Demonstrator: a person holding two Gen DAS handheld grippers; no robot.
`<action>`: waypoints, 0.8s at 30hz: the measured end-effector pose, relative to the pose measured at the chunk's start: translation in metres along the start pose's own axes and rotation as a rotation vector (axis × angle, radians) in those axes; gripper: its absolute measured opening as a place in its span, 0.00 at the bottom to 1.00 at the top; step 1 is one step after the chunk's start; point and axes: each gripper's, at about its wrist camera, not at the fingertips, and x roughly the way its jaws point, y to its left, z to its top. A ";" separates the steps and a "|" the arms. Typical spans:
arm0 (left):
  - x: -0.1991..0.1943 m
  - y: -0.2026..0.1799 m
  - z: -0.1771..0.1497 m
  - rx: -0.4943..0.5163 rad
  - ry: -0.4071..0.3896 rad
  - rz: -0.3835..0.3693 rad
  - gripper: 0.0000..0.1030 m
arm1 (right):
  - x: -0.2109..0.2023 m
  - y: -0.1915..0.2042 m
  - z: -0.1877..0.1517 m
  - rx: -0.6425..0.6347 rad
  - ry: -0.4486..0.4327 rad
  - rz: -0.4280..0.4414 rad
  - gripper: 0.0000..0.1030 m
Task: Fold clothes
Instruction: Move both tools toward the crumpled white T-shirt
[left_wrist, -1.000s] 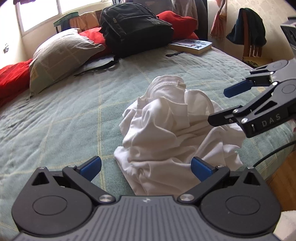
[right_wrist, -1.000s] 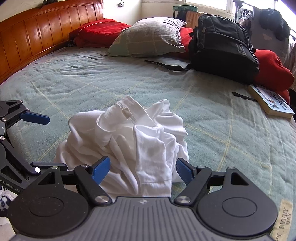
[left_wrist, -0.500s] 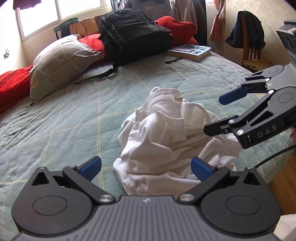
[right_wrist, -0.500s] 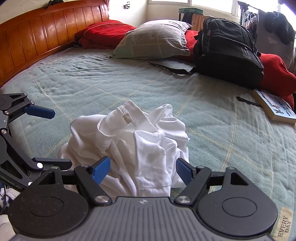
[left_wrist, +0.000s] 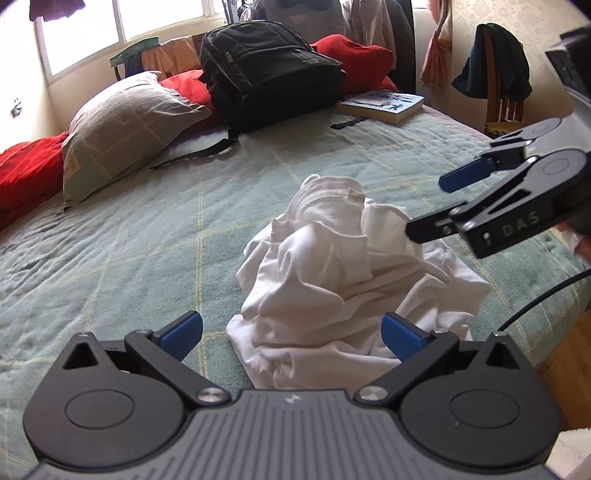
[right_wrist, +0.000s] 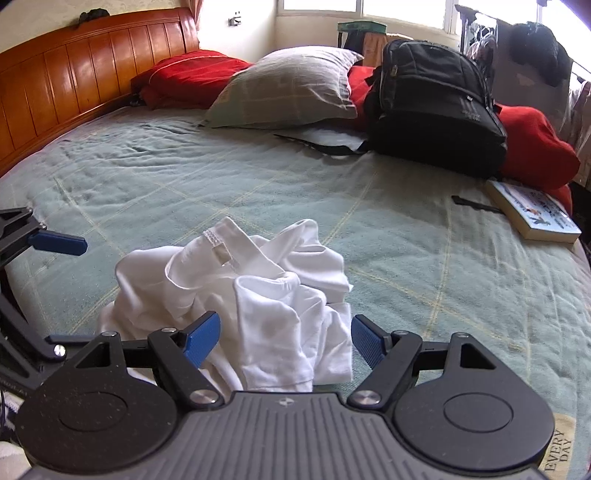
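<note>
left hand-held gripper (left_wrist: 291, 332): I see it tilted down toward the bed (left_wrist: 129, 258), jaws wide apart, nothing clamped.
right hand-held gripper (right_wrist: 284, 338): same downward tilt, jaws spread, pads not pressing cloth.
white garment (right_wrist: 251, 306): crumpled heap on the bed, just ahead of both grippers, between them.
backpack (right_wrist: 436, 107): well beyond the heap.

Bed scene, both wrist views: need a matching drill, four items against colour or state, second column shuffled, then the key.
Items:
1. garment
2. backpack
3. book
4. pillow

States:
A. lying flat near the bed's edge
B. grey, propped against red bedding
C. white, crumpled in a heap
D. black, standing at the far side of the bed

Pairs: 1-C, 2-D, 3-A, 4-B
</note>
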 end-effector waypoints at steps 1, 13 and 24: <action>0.001 0.001 -0.001 -0.002 0.002 0.000 0.99 | 0.004 0.002 0.001 -0.002 0.009 0.006 0.80; 0.003 0.015 -0.010 -0.034 0.004 -0.006 0.99 | 0.020 -0.015 -0.006 0.000 0.069 -0.127 0.80; 0.005 0.016 -0.009 -0.030 0.002 -0.018 0.99 | 0.016 -0.020 -0.008 0.011 0.059 -0.119 0.64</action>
